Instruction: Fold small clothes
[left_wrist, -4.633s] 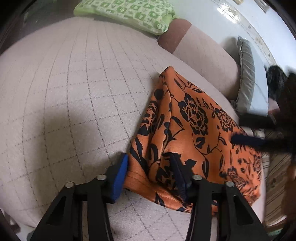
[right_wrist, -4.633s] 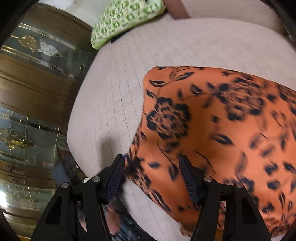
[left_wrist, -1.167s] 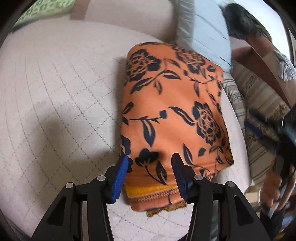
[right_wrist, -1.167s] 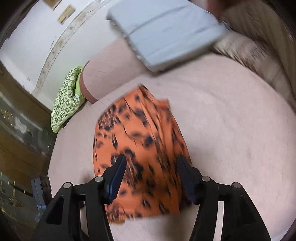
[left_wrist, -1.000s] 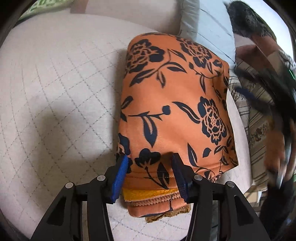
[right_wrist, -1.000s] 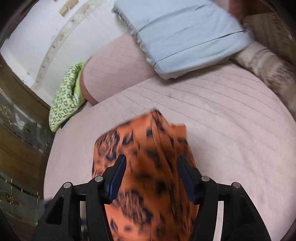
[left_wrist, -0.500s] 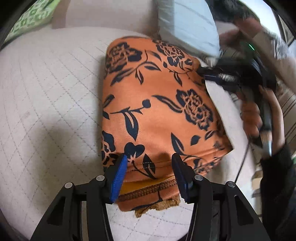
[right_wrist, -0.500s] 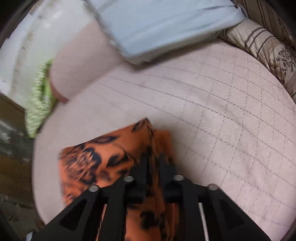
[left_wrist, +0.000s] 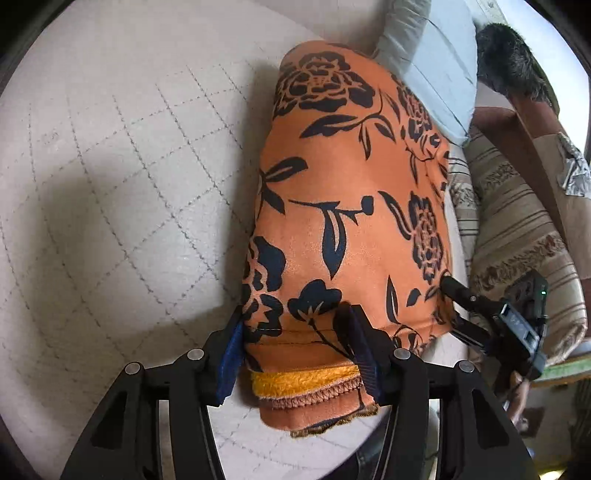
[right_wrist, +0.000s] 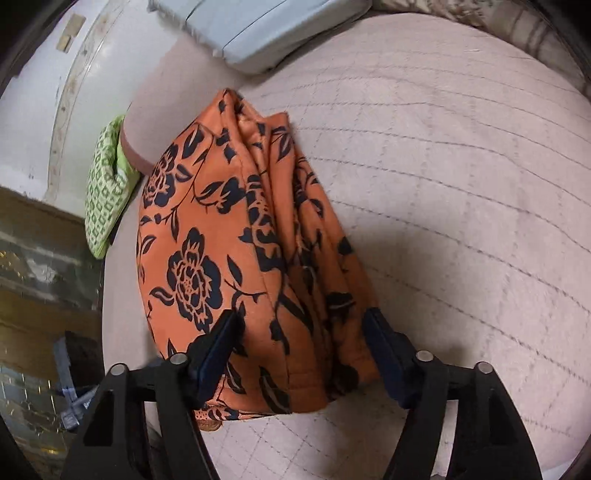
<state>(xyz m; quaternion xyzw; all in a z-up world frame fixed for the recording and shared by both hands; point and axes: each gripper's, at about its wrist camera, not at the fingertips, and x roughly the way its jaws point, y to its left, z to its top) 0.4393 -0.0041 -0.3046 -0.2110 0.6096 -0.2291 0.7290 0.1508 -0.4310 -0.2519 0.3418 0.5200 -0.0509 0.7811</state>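
Note:
An orange garment with black flowers (left_wrist: 343, 206) lies folded into a thick oblong bundle on the beige quilted sofa seat (left_wrist: 129, 184). Its yellow inner edge shows at the near end. My left gripper (left_wrist: 295, 343) is shut on that near end, one pad at the left edge and the other pressing into the top. In the right wrist view the garment (right_wrist: 229, 258) shows several stacked folds. My right gripper (right_wrist: 301, 341) straddles its near end, jaws opening, pads not pressing on the cloth. From the left wrist view, the right gripper (left_wrist: 450, 304) sits at the bundle's near right corner.
A pale blue pillow (left_wrist: 436, 55) touches the garment's far end. A striped brown throw (left_wrist: 517, 221) lies to the right, with a person's hand (left_wrist: 517, 398) below it. A green patterned cushion (right_wrist: 107, 192) rests at the far left, beside a wooden cabinet (right_wrist: 37, 277).
The right gripper, shut on a garment fold half a second ago, has spread its jaws wide and shifted to the bundle's near end. The left gripper has dropped closer while still holding.

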